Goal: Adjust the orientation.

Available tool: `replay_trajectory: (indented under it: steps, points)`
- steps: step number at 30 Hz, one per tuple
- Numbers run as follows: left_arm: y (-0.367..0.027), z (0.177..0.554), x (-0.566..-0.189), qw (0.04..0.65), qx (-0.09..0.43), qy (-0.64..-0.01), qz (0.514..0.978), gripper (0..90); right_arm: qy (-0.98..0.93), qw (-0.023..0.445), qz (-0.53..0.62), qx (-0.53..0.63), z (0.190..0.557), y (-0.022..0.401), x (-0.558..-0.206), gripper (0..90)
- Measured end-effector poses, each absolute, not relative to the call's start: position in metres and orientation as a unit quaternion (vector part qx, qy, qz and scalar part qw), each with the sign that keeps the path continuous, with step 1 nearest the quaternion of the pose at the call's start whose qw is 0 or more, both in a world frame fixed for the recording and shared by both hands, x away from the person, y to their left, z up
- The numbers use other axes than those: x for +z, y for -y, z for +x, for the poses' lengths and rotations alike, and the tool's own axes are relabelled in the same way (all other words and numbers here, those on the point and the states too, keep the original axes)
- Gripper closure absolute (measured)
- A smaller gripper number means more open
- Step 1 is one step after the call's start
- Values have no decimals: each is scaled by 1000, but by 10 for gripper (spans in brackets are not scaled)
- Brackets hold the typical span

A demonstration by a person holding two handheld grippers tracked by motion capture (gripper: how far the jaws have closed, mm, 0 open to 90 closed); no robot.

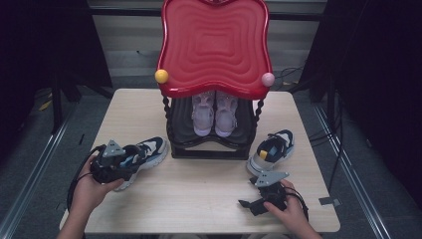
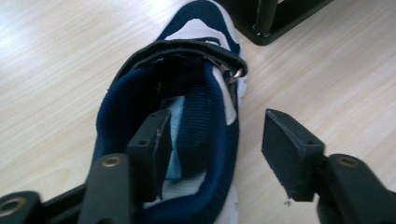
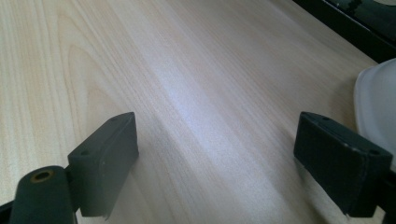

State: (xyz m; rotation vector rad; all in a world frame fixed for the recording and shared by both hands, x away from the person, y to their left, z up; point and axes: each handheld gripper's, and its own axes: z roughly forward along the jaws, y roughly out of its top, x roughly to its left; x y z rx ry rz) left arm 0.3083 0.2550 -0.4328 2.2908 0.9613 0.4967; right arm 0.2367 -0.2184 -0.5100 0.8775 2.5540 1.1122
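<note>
Navy-and-white sneaker lies at the table's seven o'clock, its long axis running from the heel at eight o'clock to the toe at two o'clock, toward the black shoe rack. The left gripper sits at that heel. In the left gripper view one jaw is inside the collar and the other outside, a gap showing, not yet clamped. The right gripper, jaws wide and empty, rests at five o'clock near the second sneaker.

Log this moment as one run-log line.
left gripper: open, one jaw inside navy sneaker, not yet clamped | right gripper: open, empty, over table | second sneaker: beside rack
</note>
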Motion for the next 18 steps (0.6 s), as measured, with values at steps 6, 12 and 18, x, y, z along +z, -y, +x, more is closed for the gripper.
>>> replay_trajectory:
  steps: [6, 12, 18]
  points:
    - [-249, 315, -435, 285, 172, -357, 873, 656, -869, 110, 298, 379, 237, 218, -510, 131]
    - [-238, 317, -436, 282, 177, -372, 866, 778, -869, 111, 298, 379, 237, 218, -510, 132]
    - [-231, 325, -435, 303, 183, -417, 837, 793, -869, 110, 298, 379, 237, 218, -510, 132]
